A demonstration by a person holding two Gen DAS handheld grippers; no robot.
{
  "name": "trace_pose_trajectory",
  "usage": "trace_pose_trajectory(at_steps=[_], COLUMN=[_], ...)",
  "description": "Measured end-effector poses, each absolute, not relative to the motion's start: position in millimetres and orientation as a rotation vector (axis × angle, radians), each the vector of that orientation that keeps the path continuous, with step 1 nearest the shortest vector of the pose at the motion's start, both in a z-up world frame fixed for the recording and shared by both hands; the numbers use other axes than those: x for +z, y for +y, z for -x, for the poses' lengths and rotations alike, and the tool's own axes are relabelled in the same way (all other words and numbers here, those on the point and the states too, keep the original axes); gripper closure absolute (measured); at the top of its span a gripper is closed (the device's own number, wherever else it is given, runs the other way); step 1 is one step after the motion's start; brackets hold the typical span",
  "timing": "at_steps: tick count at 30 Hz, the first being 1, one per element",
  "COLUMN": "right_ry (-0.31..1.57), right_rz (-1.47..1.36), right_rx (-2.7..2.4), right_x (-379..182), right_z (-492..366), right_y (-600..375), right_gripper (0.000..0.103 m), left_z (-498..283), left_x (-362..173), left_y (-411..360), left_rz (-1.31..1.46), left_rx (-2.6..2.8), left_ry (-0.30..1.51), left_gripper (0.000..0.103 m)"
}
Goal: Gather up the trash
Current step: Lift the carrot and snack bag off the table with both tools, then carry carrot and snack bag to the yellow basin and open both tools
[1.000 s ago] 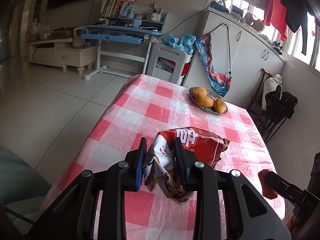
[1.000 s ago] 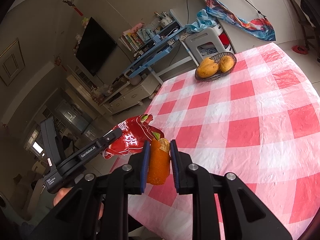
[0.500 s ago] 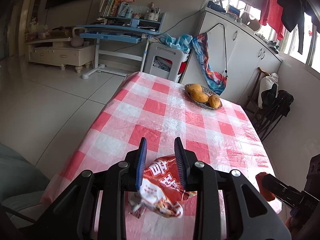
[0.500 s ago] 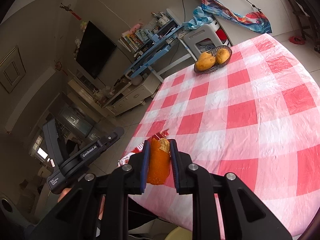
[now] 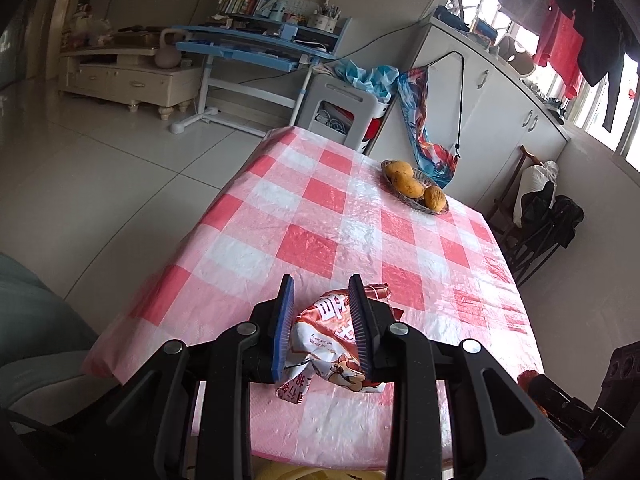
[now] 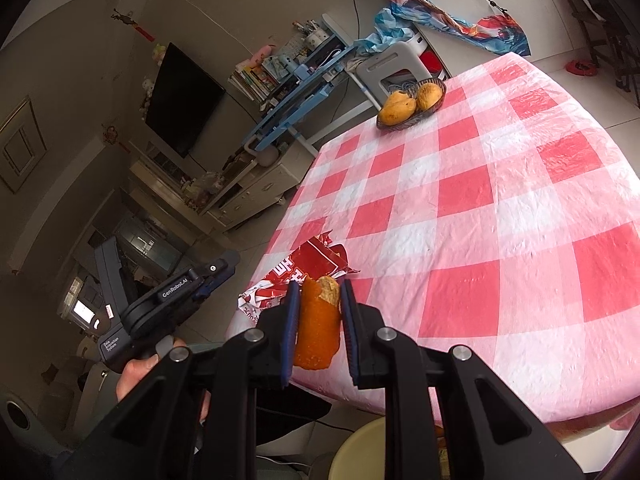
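1. Two pieces of trash are held over the near edge of the checked tablecloth [image 5: 352,216]: a crumpled red snack wrapper [image 5: 326,340] and an orange peel [image 6: 318,328].
2. Left gripper [image 5: 322,320] has its jaws clamped on the wrapper.
3. Right gripper [image 6: 318,316] has its jaws pinching the peel.
4. Farther back sits a fruit basket [image 5: 416,192].

Glossy foil wrapper [image 5: 336,340]; crinkled plastic tablecloth [image 5: 320,216]

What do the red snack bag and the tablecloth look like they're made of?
Snack bag: thin printed plastic film, probably glossy; it crumples and creases between the left tool's pads. Tablecloth: likely plastic sheeting, slightly shiny, with fine wrinkles and glare on the checks.
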State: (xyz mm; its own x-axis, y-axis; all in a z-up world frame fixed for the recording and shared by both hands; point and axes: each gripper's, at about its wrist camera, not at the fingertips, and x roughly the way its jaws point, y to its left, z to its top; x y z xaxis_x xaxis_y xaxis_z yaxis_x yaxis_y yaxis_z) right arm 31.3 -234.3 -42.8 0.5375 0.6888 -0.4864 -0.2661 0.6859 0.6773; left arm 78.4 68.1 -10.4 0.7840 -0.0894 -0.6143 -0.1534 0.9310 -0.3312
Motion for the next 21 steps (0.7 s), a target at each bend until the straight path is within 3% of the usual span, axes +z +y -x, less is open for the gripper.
trace_pose_trajectory(at_steps=[5, 6, 8, 11, 13, 16, 20, 21], right_ry=[0.820, 0.824, 0.831, 0.841, 0.844, 0.847, 0.850, 0.850], right_rz=[-0.596, -0.598, -0.607, -0.617, -0.628, -0.644, -0.657, -0.655], right_rx=[0.604, 0.605, 0.608, 0.611, 0.613, 0.611, 0.615, 0.618], right_x=[-46, -48, -51, -55, -57, -60, -62, -62], right_z=[-31, -31, -32, -32, -33, -35, -36, -36], right_y=[-237, -236, -236, -237, -239, -243, -244, -243], right_gripper=[0.082, 0.082, 0.082, 0.082, 0.082, 0.082, 0.082, 0.082], left_z=[-85, -88, -98, -116, -128, -141, -141, -140], left_x=[-19, -20, -23, -26, -34, -49, -58, -57], left_y=[68, 67, 58, 48, 41, 36, 28, 28], left_rz=[0.382, 0.373, 0.333, 0.226, 0.174, 0.153, 0.133, 0.151], left_rx=[0.018, 0.010, -0.004, -0.024, -0.033, -0.033, -0.064, -0.086], left_ry=[0.702, 0.709, 0.725, 0.771, 0.815, 0.880, 0.904, 0.901], left_gripper=[0.074, 0.070, 0.048, 0.034, 0.032, 0.032, 0.071, 0.073])
